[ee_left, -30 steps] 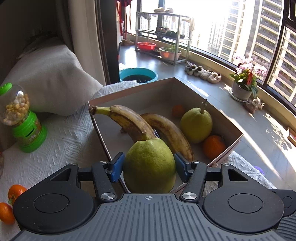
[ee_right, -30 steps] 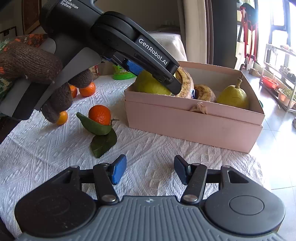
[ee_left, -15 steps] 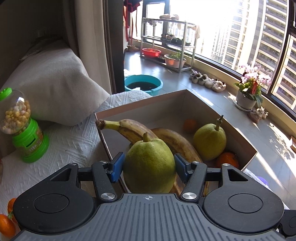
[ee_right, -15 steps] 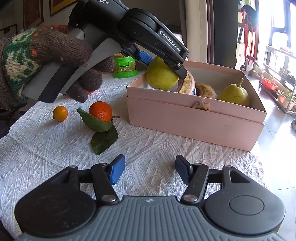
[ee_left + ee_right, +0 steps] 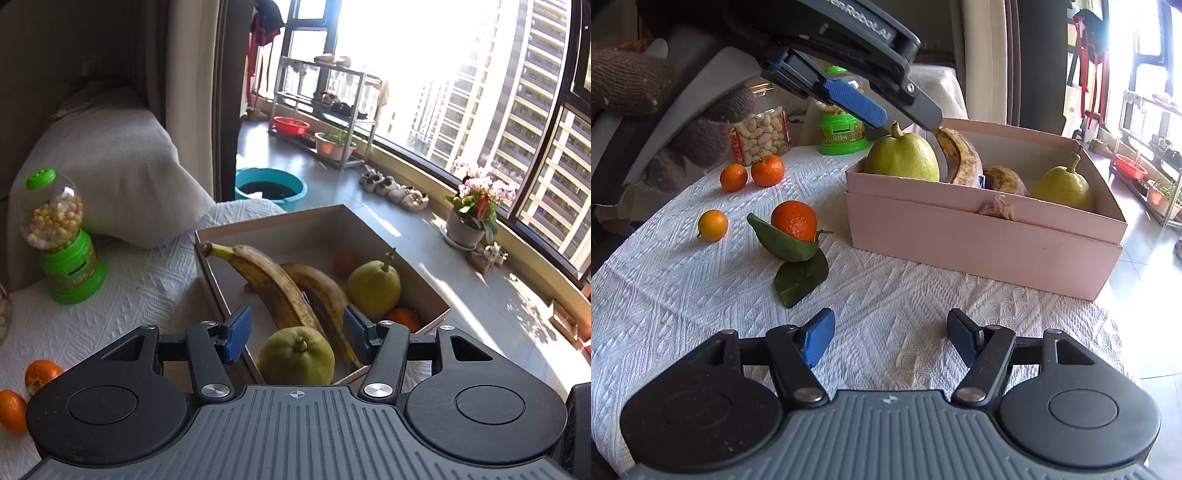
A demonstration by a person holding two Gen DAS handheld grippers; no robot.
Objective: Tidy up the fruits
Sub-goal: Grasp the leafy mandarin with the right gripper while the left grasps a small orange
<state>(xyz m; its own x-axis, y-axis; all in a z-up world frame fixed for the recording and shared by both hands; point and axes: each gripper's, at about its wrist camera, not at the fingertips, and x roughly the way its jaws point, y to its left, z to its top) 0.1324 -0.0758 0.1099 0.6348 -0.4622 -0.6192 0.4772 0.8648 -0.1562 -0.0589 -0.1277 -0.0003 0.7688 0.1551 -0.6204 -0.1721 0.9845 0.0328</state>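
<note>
A pink cardboard box (image 5: 979, 236) stands on the white tablecloth. In it lie two brown-spotted bananas (image 5: 273, 284), a pear (image 5: 373, 286) and two tangerines (image 5: 402, 317). A second green pear (image 5: 295, 356) rests free in the near corner, also in the right wrist view as the pear (image 5: 903, 157). My left gripper (image 5: 297, 328) hovers above it, jaws closing, pads clear of the fruit. My right gripper (image 5: 890, 339) hangs over bare cloth, jaws opening, nothing between them. A tangerine with leaves (image 5: 794, 219) and three smaller ones (image 5: 713, 225) lie left of the box.
A green candy dispenser (image 5: 66, 251) and a peanut jar (image 5: 761, 134) stand at the back of the table by a grey cushion (image 5: 110, 173). A gloved hand (image 5: 624, 88) holds the left gripper. The table edge drops off just right of the box.
The left gripper let go of the pear, which now sits in the box's near corner, and lifted up and back. The right gripper's jaws spread wider while it kept still.
</note>
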